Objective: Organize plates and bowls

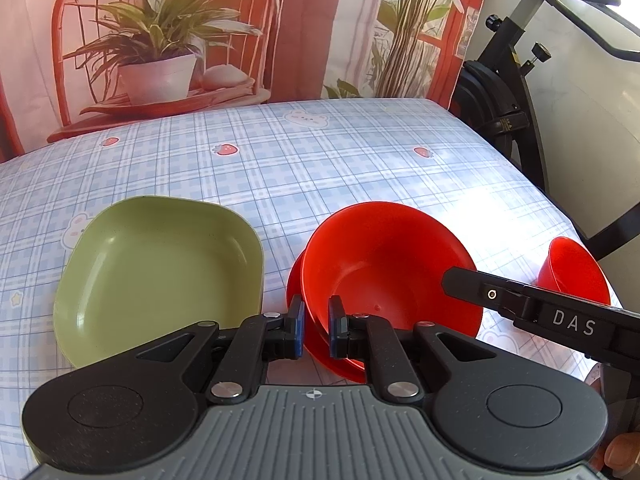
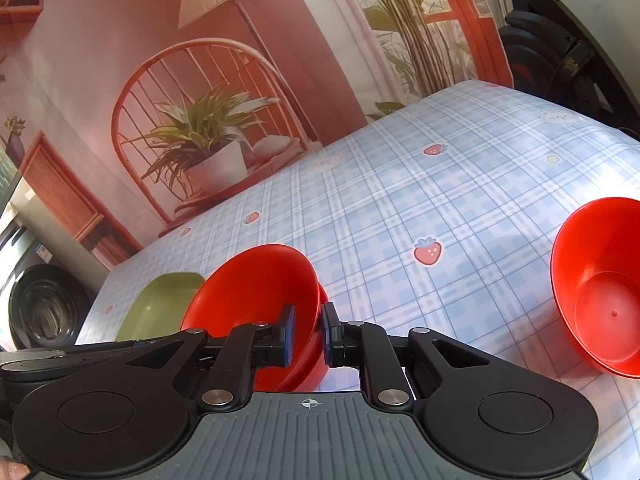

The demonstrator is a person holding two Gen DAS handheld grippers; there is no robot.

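A red bowl sits nested in a second red bowl on the checked tablecloth. My left gripper is shut on the near rims of the red bowls. My right gripper is shut on the right rim of the same red bowl; its finger shows in the left wrist view. A green square plate lies just left of the bowls and also shows in the right wrist view. Another red bowl stands apart to the right and also shows in the left wrist view.
The tablecloth stretches back to a printed backdrop with a plant and chair. An exercise bike stands past the table's right edge. A washing machine is at the left in the right wrist view.
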